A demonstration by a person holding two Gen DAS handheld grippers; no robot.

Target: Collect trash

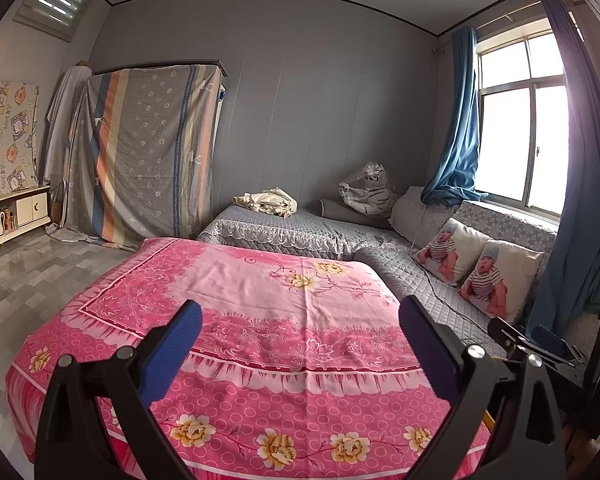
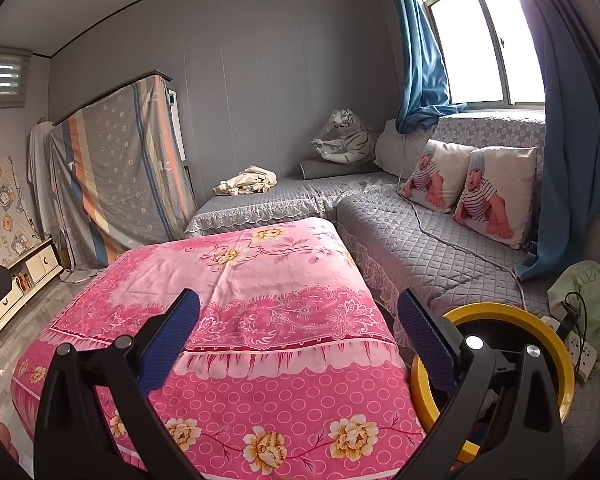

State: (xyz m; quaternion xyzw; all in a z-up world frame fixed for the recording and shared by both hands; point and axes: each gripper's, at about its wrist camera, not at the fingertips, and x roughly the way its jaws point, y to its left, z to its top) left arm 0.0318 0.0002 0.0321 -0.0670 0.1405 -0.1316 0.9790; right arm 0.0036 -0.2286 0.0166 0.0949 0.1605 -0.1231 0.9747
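Pink cloth (image 1: 260,280) shows no litter, both grippers, left (image 1: 300,344) and right (image 2: 298,340), gape wide and empty, yellow-rimmed bin (image 2: 500,312) alongside, so collecting looks finished or unstarted.

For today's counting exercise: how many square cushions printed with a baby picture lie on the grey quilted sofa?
2. One baby-print square cushion leans against the grey quilted sofa backrest under the window; the second baby-print cushion stands beside it, touching it. None seems hidden.

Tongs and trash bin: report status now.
Left tongs open, empty. Right tongs open, empty. Yellow-rimmed bin right of pink-covered table, on the grey sofa. No trash visible.
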